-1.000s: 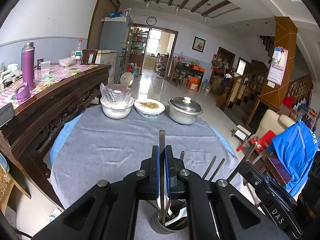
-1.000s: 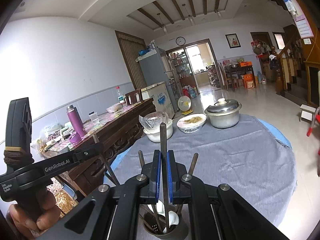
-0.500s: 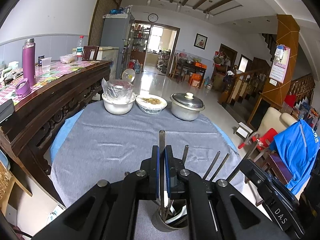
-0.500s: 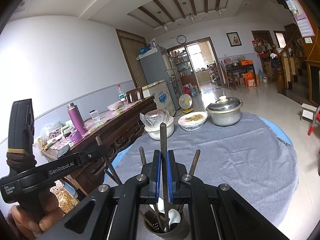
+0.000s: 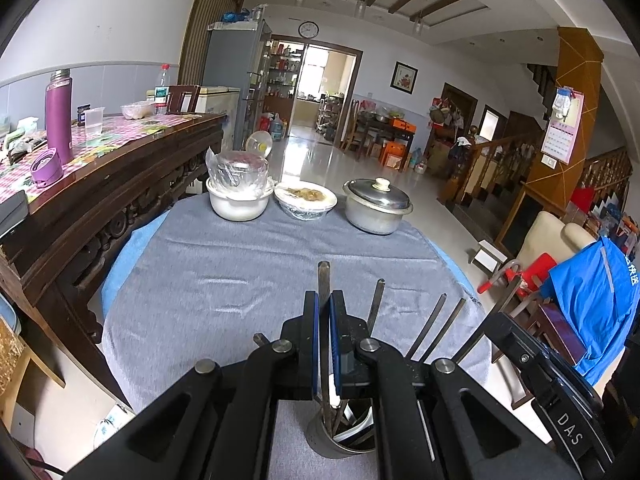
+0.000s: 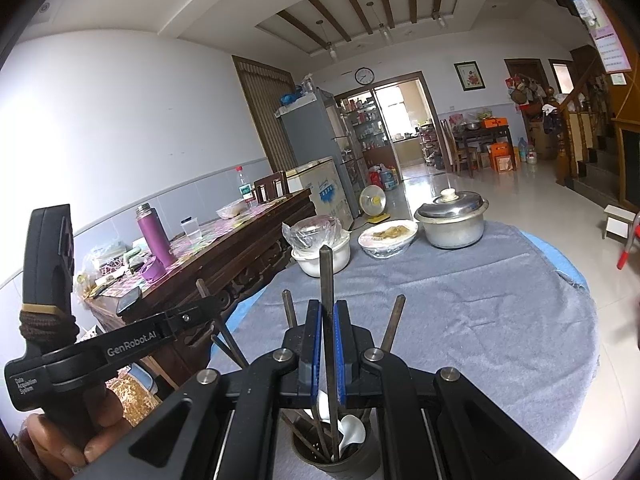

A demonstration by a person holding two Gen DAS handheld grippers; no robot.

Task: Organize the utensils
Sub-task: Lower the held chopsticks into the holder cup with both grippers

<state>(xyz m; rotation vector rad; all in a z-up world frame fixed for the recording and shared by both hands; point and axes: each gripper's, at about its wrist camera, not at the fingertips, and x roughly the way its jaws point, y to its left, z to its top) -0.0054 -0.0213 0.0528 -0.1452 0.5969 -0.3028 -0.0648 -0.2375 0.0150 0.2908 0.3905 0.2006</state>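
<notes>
Left wrist view shows our left gripper [image 5: 324, 344] with its fingers [image 5: 310, 332] closed narrowly on a dark upright utensil [image 5: 323, 280], whose lower end reaches down into the metal holder [image 5: 320, 440] standing on the grey-clothed tabletop [image 5: 224, 264]. Right wrist view shows the same arrangement: our right gripper [image 6: 329, 344] has its fingers [image 6: 315, 340] pinched on another dark utensil [image 6: 325, 276], its lower end down in the holder [image 6: 352, 466] among chopsticks and a white spoon [image 6: 352, 432].

We judge we are at the placing step, with both utensils standing in the holder but not yet let go. Next we would need to part the fingers gently and draw each gripper straight up, so the neighbouring handles [image 6: 394, 320] leaning against the rim are not dragged out.
</notes>
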